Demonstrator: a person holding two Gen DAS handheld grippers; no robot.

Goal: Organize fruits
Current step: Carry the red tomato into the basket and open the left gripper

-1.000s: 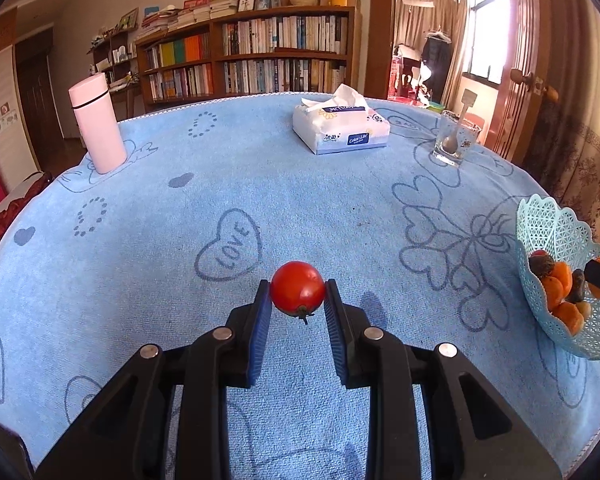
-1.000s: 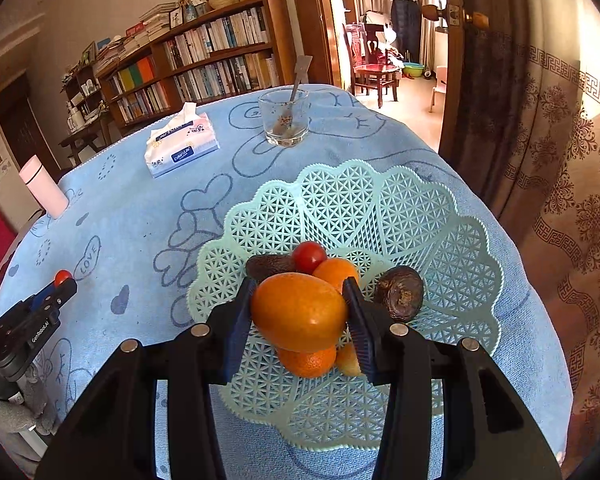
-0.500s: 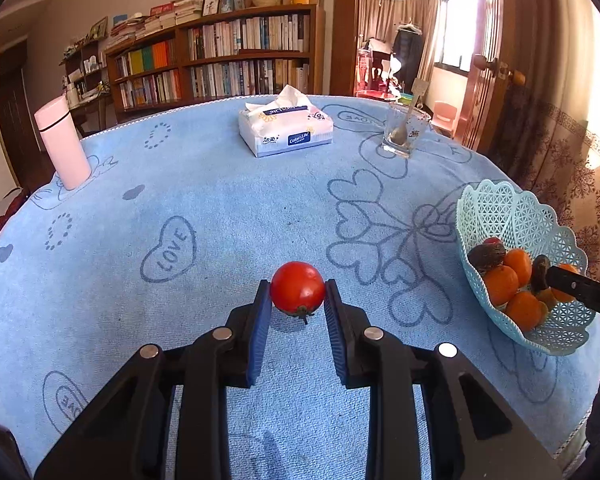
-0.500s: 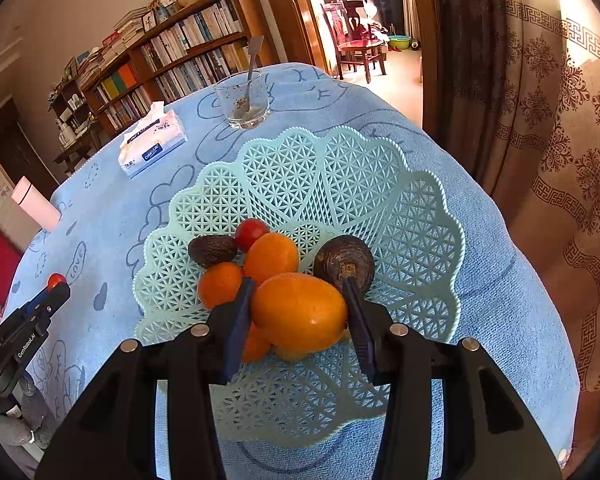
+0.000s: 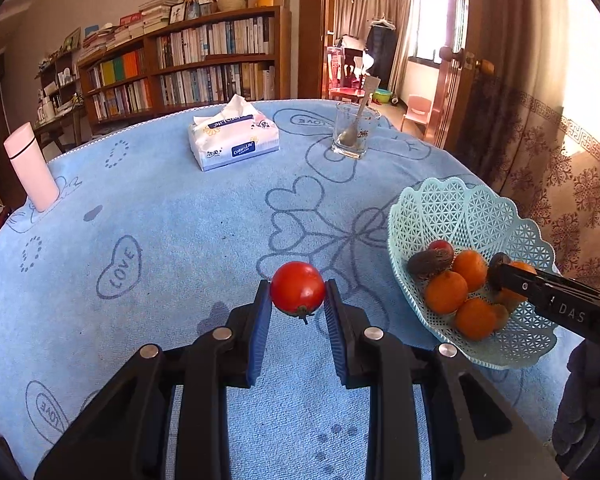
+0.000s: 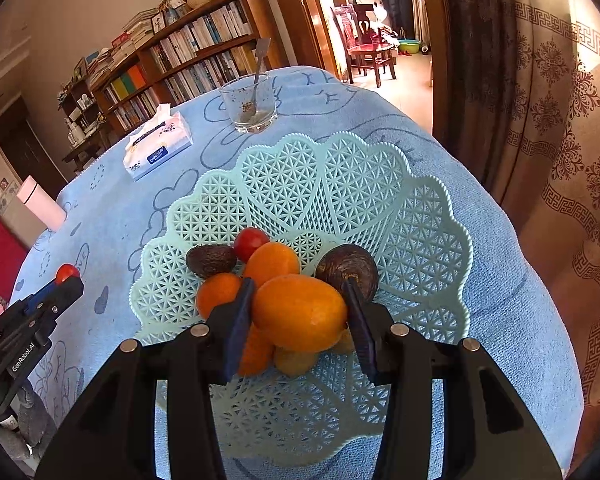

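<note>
My left gripper [image 5: 298,300] is shut on a red tomato [image 5: 297,289] and holds it above the blue cloth, left of the mint lattice basket [image 5: 452,208]. My right gripper [image 6: 300,312] is shut on a large orange fruit [image 6: 300,314] and holds it low inside the basket [image 6: 420,216], over the other fruit. The basket holds several oranges [image 6: 271,264], two dark brown fruits [image 6: 211,261] and a small red tomato [image 6: 250,241]. The right gripper [image 5: 500,276] also shows in the left wrist view, reaching into the basket. The left gripper [image 6: 70,280] shows in the right wrist view.
A tissue pack [image 5: 233,140], a glass with a spoon [image 5: 353,132] and a pink bottle [image 5: 30,168] stand on the far part of the blue cloth [image 5: 160,220]. A patterned curtain [image 6: 560,120] hangs close beyond the table's right edge.
My left gripper has swung right with the tomato, bringing the basket nearer. My right gripper has lowered the orange fruit into the basket among the other fruit.
</note>
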